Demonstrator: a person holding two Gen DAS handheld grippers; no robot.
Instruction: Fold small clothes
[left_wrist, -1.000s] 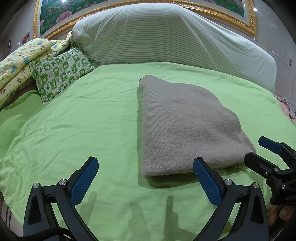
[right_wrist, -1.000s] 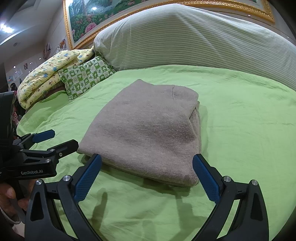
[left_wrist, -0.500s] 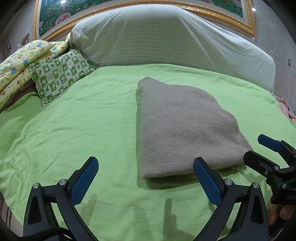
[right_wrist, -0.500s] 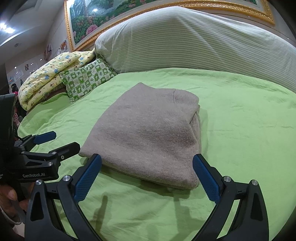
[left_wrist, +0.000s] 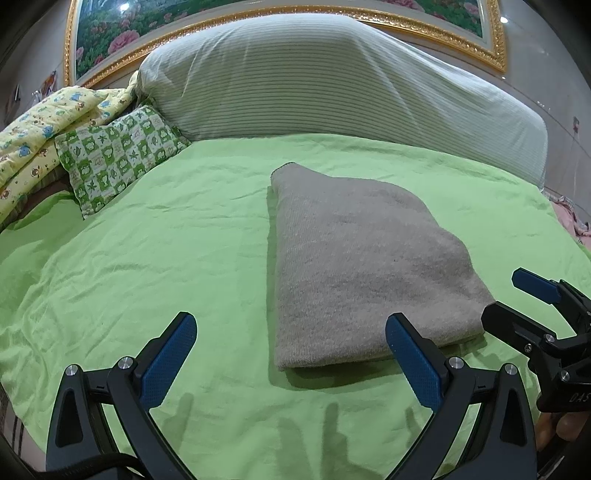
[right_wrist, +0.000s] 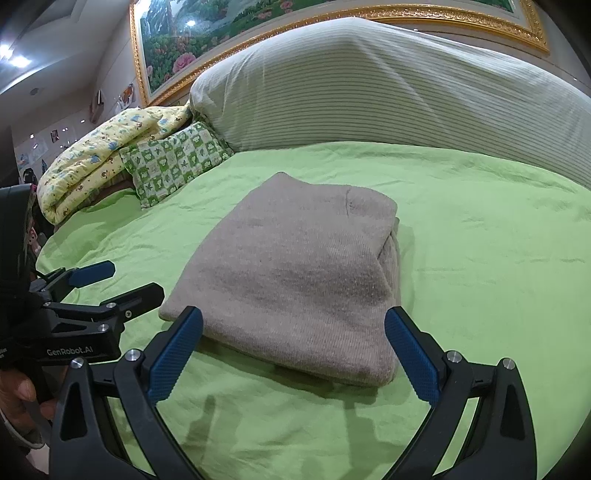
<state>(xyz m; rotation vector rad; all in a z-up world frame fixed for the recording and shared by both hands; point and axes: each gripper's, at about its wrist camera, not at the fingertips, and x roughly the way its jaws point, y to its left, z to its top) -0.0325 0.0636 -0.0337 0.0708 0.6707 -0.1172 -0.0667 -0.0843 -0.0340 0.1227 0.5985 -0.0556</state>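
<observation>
A grey-beige knitted garment (left_wrist: 362, 266) lies folded into a thick rectangle on the green bedsheet (left_wrist: 147, 258); it also shows in the right wrist view (right_wrist: 295, 273). My left gripper (left_wrist: 291, 358) is open and empty, just in front of the garment's near left corner, not touching it. My right gripper (right_wrist: 293, 350) is open and empty, in front of the garment's near edge. Each gripper shows in the other's view: the right one (left_wrist: 517, 299) at the right edge, the left one (right_wrist: 110, 280) at the left edge.
A large striped bolster (left_wrist: 332, 85) lies along the head of the bed under a gold-framed picture (left_wrist: 424, 29). A green checked pillow (left_wrist: 118, 155) and a yellow patterned quilt (left_wrist: 40, 129) lie at the far left. The sheet (right_wrist: 480, 240) spreads around the garment.
Both grippers have drawn back slightly from the folded garment, so it appears a little farther away. The garment has not moved and both grippers stay open.
</observation>
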